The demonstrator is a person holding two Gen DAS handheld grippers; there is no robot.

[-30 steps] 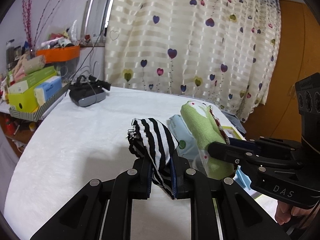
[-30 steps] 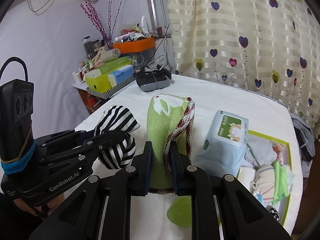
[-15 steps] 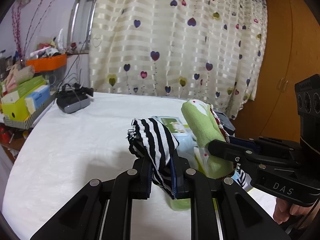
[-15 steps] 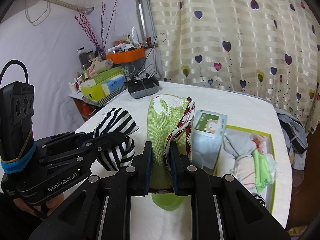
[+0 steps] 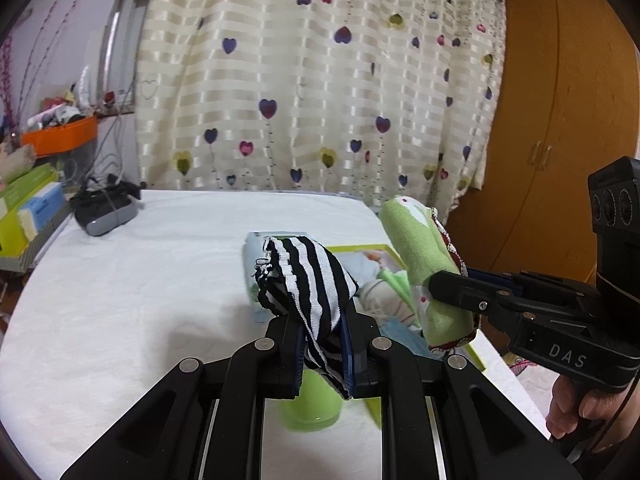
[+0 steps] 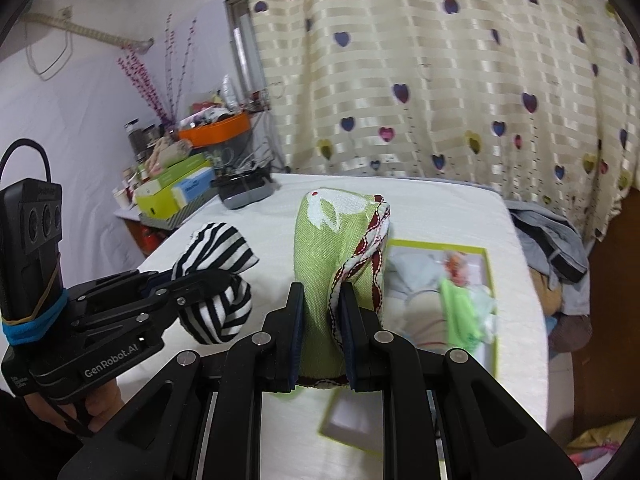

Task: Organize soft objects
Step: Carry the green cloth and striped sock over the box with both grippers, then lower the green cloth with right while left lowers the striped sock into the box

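My left gripper [image 5: 320, 340] is shut on a black-and-white striped sock [image 5: 308, 280] and holds it above the white table; it also shows in the right wrist view [image 6: 218, 280]. My right gripper [image 6: 322, 312] is shut on a green sock with red-white trim [image 6: 336, 248], also seen in the left wrist view [image 5: 424, 264]. A green-rimmed box [image 6: 490, 280] holding several soft items lies on the table just ahead and right of both grippers. A pale blue wipes pack [image 5: 250, 256] lies behind the striped sock.
A green cup [image 5: 310, 408] stands under the left gripper. A black device [image 5: 104, 208] and boxes in a tray [image 6: 176, 192] sit at the far left. The table's right edge [image 6: 528, 272] borders clothes on the floor. A curtain hangs behind.
Both grippers have swung right with their socks. The green-rimmed box has come more fully into view beneath and ahead of them. The wipes pack is now mostly hidden.
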